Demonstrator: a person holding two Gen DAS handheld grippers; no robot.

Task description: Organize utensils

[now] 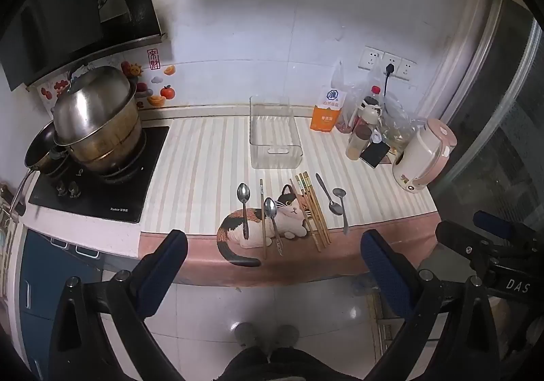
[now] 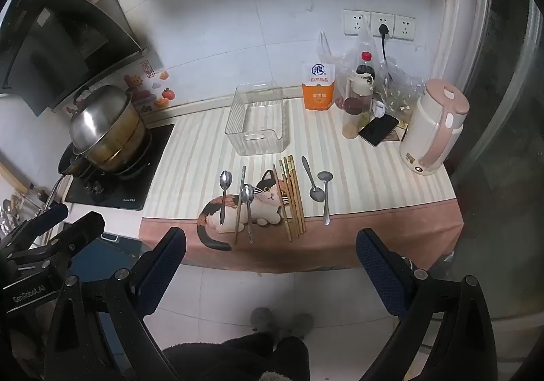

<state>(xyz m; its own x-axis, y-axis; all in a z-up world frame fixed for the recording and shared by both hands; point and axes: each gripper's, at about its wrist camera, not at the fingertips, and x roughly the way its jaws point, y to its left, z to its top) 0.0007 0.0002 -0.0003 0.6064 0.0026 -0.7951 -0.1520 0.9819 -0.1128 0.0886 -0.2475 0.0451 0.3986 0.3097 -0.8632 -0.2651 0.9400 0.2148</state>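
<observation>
Four metal spoons and a set of wooden chopsticks lie in a loose row on a striped mat with a cat print (image 1: 272,221), near the front edge of my worktop (image 1: 306,265). From left: a spoon (image 1: 243,207), a single chopstick (image 1: 262,218), a second spoon (image 1: 273,221), the bundle of chopsticks (image 1: 312,211), then two spoons (image 1: 328,195) that cross one another. Just behind them stands a clear plastic bin (image 1: 274,136), open at the top.

My left gripper (image 1: 272,265) hangs released, fingers wide apart, in front of and below the worktop edge, well short of the utensils. My right gripper (image 2: 272,262) is likewise spread wide and holds nothing, also before the edge.

Further out, stacked steel pots (image 1: 98,122) sit on the hob at left; a salt packet (image 1: 325,112), bottles, a phone (image 1: 375,154) and a pink kettle (image 1: 425,156) stand at right.
</observation>
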